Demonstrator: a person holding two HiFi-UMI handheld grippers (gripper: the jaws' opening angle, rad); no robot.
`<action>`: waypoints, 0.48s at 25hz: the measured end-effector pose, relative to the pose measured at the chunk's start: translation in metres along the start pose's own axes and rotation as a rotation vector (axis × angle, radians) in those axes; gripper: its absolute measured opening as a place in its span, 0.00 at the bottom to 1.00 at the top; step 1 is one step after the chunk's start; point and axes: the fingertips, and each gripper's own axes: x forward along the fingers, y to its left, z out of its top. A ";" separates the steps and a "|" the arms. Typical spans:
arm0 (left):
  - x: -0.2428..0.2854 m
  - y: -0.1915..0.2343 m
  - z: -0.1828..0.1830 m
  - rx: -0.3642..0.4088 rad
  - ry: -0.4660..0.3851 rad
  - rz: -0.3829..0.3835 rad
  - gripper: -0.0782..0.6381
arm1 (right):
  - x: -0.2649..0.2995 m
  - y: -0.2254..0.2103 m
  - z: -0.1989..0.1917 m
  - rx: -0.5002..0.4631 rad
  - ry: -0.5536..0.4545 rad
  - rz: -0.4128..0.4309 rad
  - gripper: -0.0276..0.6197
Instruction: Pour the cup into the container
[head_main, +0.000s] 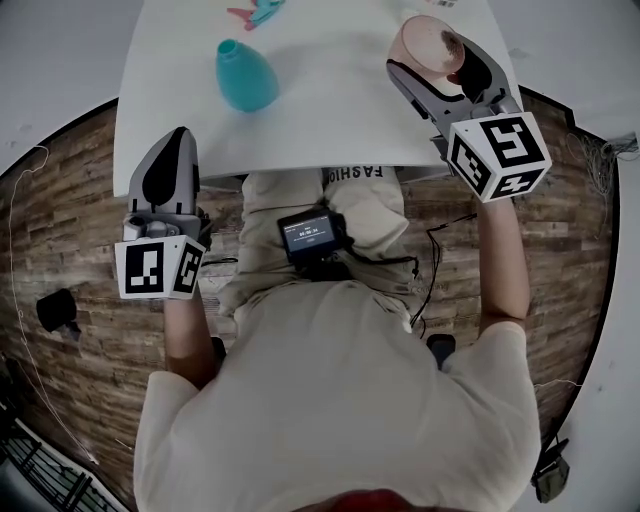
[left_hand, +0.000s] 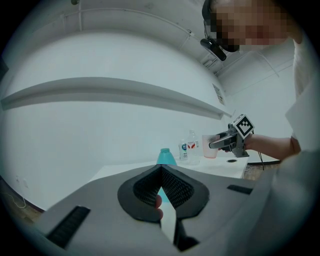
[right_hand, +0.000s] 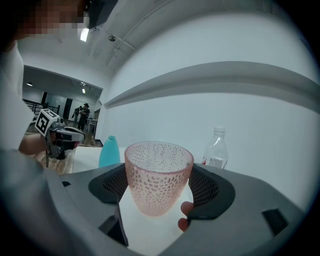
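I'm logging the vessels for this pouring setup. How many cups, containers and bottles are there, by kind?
pink cup: 1
teal container: 1
clear plastic bottles: 2
Total: 4

Pink cup (right_hand: 158, 175) between the jaws

The left gripper (head_main: 176, 140) sits at 9 o'clock in the head view and points to 12, its jaws pressed together with nothing between them. The right gripper (head_main: 432, 52), at 2 o'clock, points toward 11, jaws clamped on a cup (right_hand: 158, 176). The right forearm (head_main: 503, 262) reaches farther forward than the left forearm (head_main: 188, 335).
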 end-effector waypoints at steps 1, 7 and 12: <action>0.001 0.001 -0.001 -0.004 0.001 -0.002 0.12 | 0.002 0.001 -0.003 0.004 0.005 0.003 0.62; 0.002 0.008 -0.008 -0.038 0.008 -0.023 0.12 | 0.014 0.010 -0.013 0.025 0.033 0.015 0.62; 0.004 0.015 -0.011 -0.068 0.011 -0.033 0.12 | 0.021 0.018 -0.019 0.033 0.054 0.023 0.62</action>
